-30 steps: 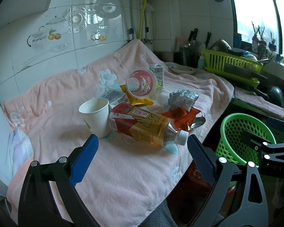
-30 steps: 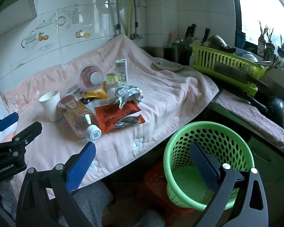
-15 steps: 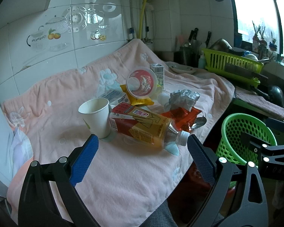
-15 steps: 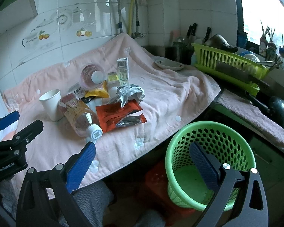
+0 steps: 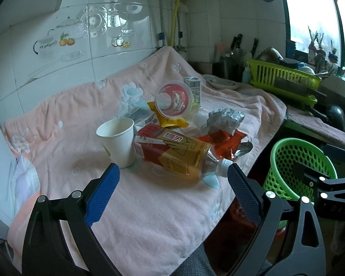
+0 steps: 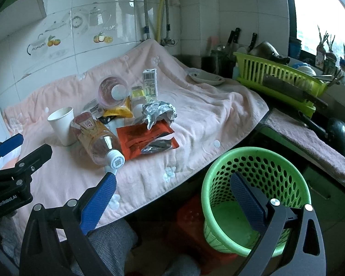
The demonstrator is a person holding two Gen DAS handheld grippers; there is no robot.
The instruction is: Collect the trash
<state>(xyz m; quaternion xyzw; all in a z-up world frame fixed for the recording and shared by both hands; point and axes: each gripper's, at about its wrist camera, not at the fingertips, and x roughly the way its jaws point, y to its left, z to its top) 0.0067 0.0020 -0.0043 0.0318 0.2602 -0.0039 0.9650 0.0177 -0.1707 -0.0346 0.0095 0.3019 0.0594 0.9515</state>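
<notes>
Over the last second almost nothing changes. In the left wrist view the trash pile keeps its place and size between the blue pads. In the right wrist view the pile sits slightly further right and higher than one second ago, which indicates a small drift of that gripper and no approach. No item is lifted or displaced. The collecting step has not started; all trash remains on the tabletop.

Left to right in the left wrist view:

- The left gripper [image 5: 172, 184] hovers over the near edge of the pink towel [image 5: 149, 218]. Its jaws are wide apart and empty.
- The paper cup [image 5: 118, 141] stands upright, touching the base of the bottle.
- The bottle [image 5: 172, 156] lies on its side, cap toward the right pad, and sits nearest to the jaws.
- The round lid [image 5: 173, 101], the yellow wrapper [image 5: 165, 119] and the small carton [image 5: 193, 87] lie behind it.
- The foil ball [image 5: 225, 119] rests on the red wrapper [image 5: 220, 141].
- The green basket [image 5: 299, 165] stands below the tabletop edge, well apart from the pile.

In the right wrist view the right gripper [image 6: 172, 193] is held above the basket [image 6: 253, 161], jaws apart and empty. The basket interior appears empty.

Judgement: the bottle is the likely first pick. Being round, it may roll and knock the cup when the jaws close.
</notes>
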